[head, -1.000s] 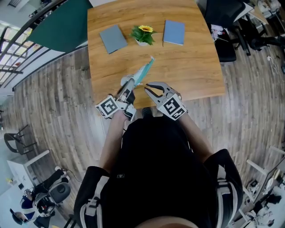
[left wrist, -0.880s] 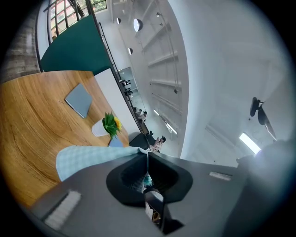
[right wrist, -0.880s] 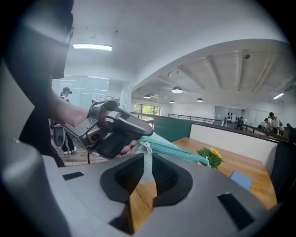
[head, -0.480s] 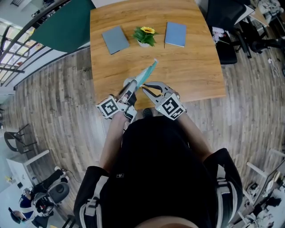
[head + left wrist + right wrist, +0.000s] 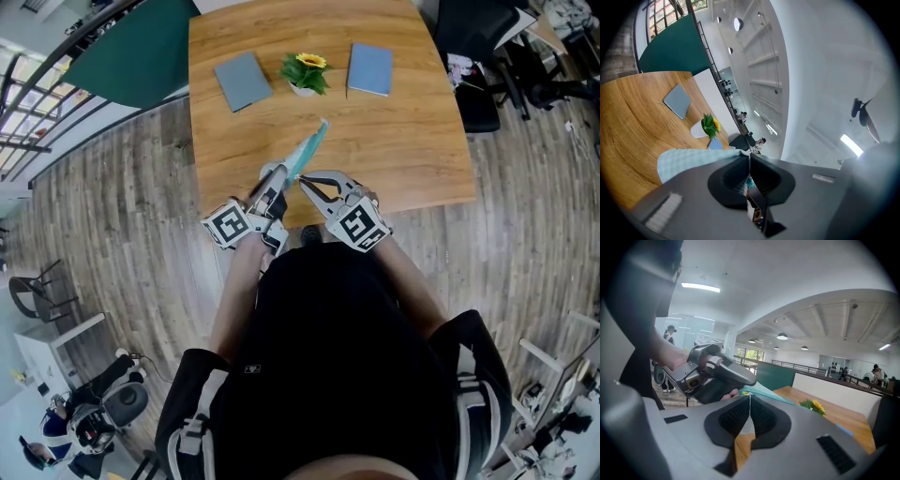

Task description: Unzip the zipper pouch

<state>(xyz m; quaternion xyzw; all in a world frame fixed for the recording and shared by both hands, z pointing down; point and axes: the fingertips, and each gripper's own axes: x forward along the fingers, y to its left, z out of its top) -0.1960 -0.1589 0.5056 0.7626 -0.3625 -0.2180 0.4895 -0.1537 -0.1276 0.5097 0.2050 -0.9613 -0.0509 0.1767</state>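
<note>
Head view: the pouch (image 5: pixel 307 150) is held up over the table (image 5: pixel 412 141), near edge, running toward 1 o'clock from the grippers. Its near end is gripped by the L gripper (image 5: pixel 281 176); the R gripper (image 5: pixel 302 181) is set just beside it at 3 o'clock, tips at the same end. L gripper view: the jaws are seen shut w/ checked cloth of the pouch (image 5: pixel 689 161) clamped between them, the rest spreading toward 9 o'clock. R gripper view: the jaws have just been closing and now meet, tips at the pouch's near end (image 5: pixel 766 393), close under the L gripper (image 5: pixel 749 379); whether the zip pull is actually pinched is too small to be told. Step judged: pull being grasped, zip prob. not yet opened. Next move, as judged: the pouch to be kept braced by the L gripper while the pull is drawn along the zip toward the far end; if nothing is caught, a re-grip is needed.
</note>
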